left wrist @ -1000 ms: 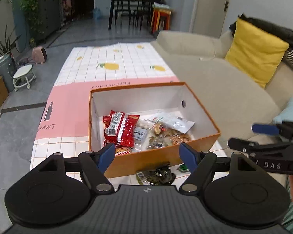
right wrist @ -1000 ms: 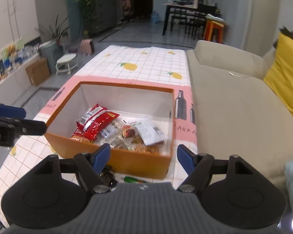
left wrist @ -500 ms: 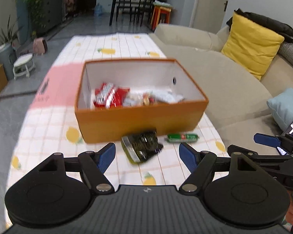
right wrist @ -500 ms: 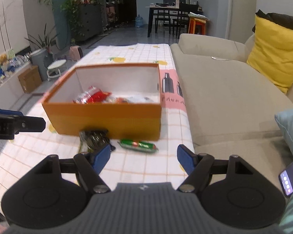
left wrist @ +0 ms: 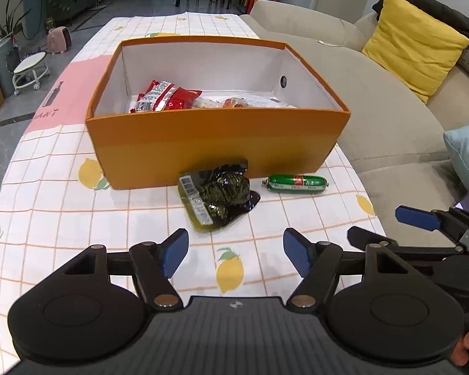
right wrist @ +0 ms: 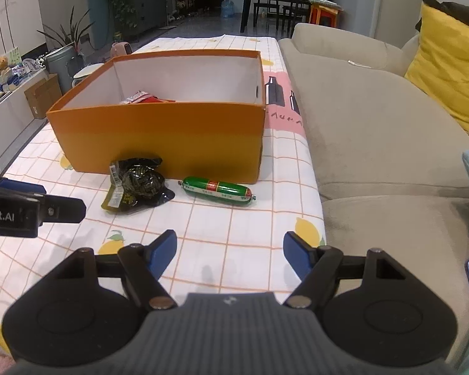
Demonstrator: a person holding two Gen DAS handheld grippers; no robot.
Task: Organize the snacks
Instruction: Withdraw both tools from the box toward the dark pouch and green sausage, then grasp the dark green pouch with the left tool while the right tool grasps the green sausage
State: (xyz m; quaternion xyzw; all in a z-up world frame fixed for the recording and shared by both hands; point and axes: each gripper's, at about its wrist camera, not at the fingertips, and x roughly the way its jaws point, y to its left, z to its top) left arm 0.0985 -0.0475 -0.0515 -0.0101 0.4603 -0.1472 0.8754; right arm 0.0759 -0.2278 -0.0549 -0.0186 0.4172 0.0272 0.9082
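My left gripper (left wrist: 236,254) tilts down, jaws just narrowing, empty; dark packet (left wrist: 220,197) ahead. My right gripper (right wrist: 229,256) gapes empty; only its view shows the sausage (right wrist: 219,191) straight ahead.

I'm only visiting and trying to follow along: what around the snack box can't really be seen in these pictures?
- Right wrist view: most snacks inside the orange box, hidden by its near wall; only a red packet peeks over.
- Left wrist view: the pale packets beside the red one are half hidden by the wall, brands unreadable.
- Both views: print on the dark green pouch and the green sausage is too small.
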